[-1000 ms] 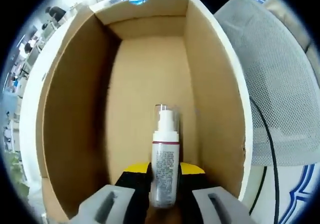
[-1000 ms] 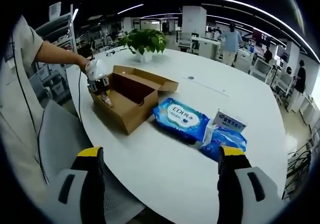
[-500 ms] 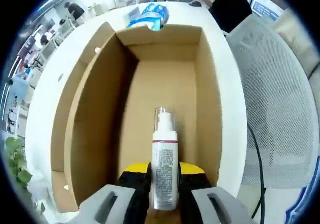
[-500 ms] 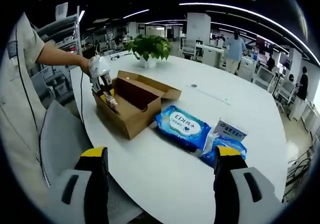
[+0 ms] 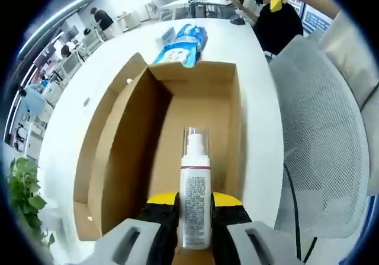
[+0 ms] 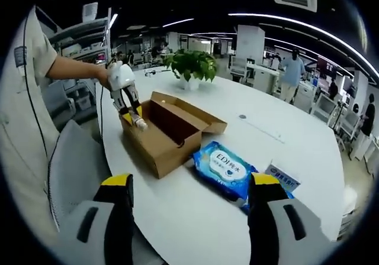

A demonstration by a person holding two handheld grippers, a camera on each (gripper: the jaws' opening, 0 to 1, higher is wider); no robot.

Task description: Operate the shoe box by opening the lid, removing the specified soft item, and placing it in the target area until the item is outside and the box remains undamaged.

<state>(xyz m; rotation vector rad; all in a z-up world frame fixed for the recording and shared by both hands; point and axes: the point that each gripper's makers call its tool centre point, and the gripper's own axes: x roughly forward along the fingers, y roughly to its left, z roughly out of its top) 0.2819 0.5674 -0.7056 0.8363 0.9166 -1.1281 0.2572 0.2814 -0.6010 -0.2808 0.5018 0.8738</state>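
In the left gripper view, the left hand-held gripper [image 5: 194,209] has its yellow-tipped jaws closed on the lower body of a white spray bottle [image 5: 195,194]. The bottle points away from the camera, with a clear cap over the white nozzle, a thin dark red band below the neck and a block of small print on its body, too fine to read. Under and beyond the bottle is the open shoe box [image 5: 112,152], plain brown cardboard; its floor is bare as far as can be seen. The bottle is held above the near end of the box, clear of the floor. Past the far end of the box, on the white desk [image 5: 260,99], lies a blue wipes pack [image 5: 180,43]. A grey mesh chair [image 5: 323,129] stands to the right of the desk.

In the right gripper view, the right hand-held gripper [image 6: 186,209] has its jaws spread wide, with nothing between them. Beyond it the blue wipes pack [image 6: 228,167] reads "EDI" in white letters, with smaller characters beside that I cannot make out. Behind that pack lies a small white and blue box [image 6: 285,178]. The shoe box [image 6: 163,132] sits further off, its lid folded back. The left hand-held gripper [image 6: 131,108] holds the bottle [image 6: 140,123] over the box's left end. A potted plant [image 6: 192,67] stands at the desk's far side.
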